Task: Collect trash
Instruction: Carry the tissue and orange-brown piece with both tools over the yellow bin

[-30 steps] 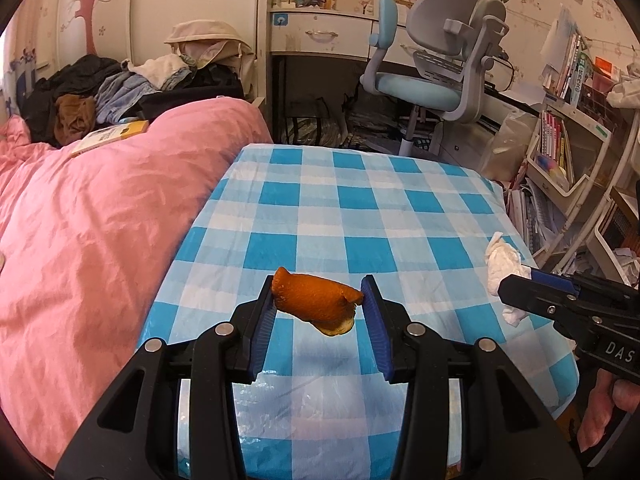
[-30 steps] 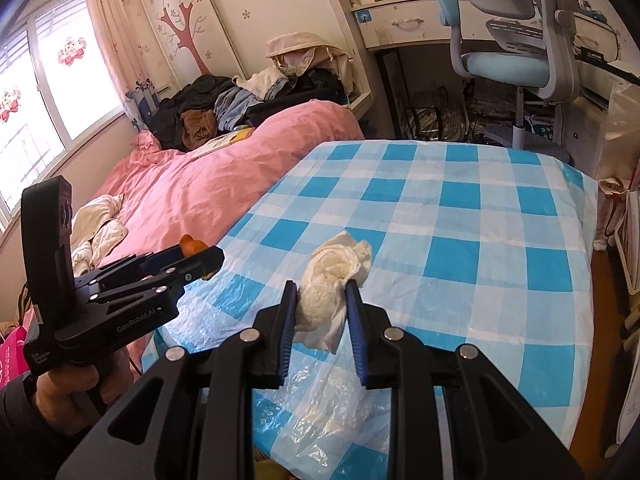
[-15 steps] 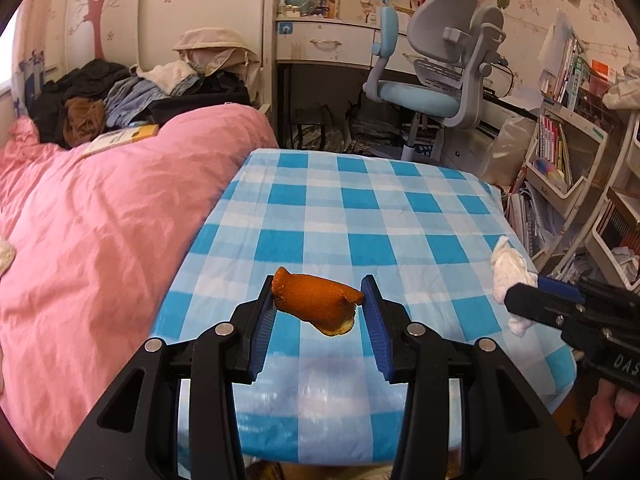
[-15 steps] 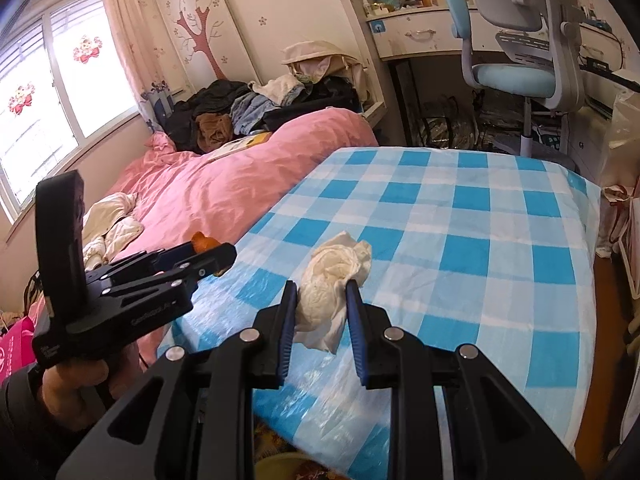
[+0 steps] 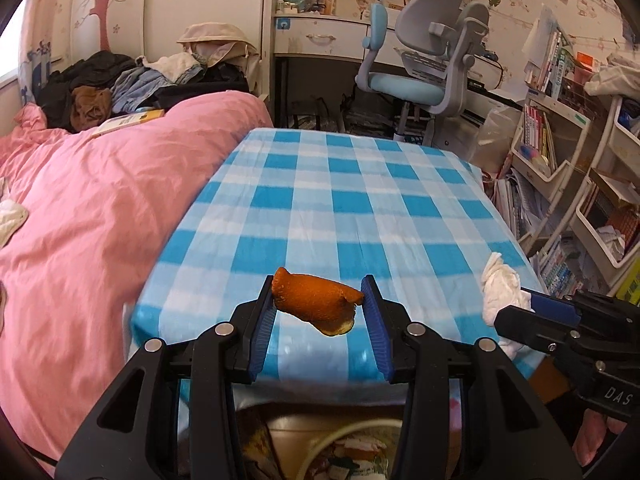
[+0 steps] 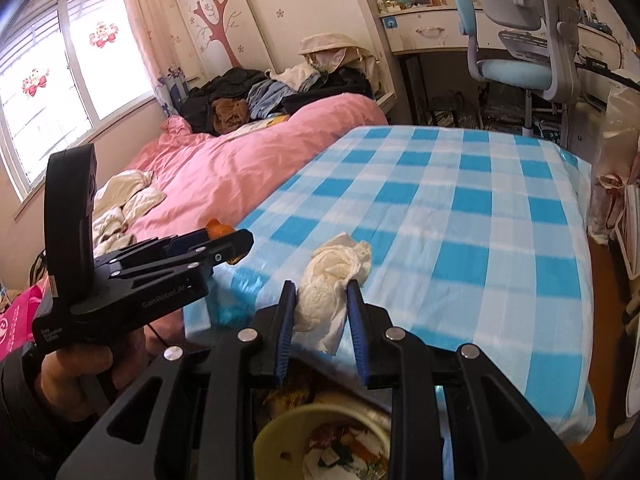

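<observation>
The left gripper (image 5: 318, 308) pinches a curled orange peel (image 5: 314, 303), bright skin up and pale pith at its lower edge, in the air at the checked counter's (image 5: 340, 208) near edge. The right gripper (image 6: 322, 316) pinches a crumpled white tissue (image 6: 334, 276). Below both sits a bin (image 6: 280, 424) holding scraps.
</observation>
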Demonstrator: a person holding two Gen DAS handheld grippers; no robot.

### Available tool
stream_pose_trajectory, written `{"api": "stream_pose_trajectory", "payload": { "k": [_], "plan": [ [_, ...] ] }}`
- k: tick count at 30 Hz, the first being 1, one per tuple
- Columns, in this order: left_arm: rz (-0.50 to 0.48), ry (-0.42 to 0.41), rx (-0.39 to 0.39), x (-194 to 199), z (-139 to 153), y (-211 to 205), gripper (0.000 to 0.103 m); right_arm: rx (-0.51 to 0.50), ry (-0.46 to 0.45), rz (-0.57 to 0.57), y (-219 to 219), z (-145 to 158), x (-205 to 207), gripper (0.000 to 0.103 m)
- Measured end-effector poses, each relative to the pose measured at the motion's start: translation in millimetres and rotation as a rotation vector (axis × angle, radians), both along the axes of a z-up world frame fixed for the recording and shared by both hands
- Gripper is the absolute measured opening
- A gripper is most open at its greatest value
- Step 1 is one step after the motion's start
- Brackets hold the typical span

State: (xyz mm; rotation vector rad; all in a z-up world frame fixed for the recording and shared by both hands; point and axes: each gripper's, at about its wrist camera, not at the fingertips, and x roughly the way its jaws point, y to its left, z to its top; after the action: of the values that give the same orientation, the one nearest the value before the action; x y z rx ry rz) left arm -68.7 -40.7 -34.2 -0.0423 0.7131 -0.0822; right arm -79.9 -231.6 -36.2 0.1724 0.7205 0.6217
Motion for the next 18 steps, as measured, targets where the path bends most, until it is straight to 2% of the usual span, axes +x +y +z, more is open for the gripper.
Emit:
{"api": "stream_pose_trajectory", "payload": {
  "k": [10,18],
  "plan": [
    [-0.011,0.031,0.001,-42.3,-15.9,-8.3,0.040,-0.028,0.052,0.031,2.3,-18.2,-37.4,0.028],
    [-0.033,0.077,0.002,-68.4,-30.8,-17.1,0.040,-0.093,0.123,0.080,14.8,-41.7,-67.6,0.028]
  ]
}}
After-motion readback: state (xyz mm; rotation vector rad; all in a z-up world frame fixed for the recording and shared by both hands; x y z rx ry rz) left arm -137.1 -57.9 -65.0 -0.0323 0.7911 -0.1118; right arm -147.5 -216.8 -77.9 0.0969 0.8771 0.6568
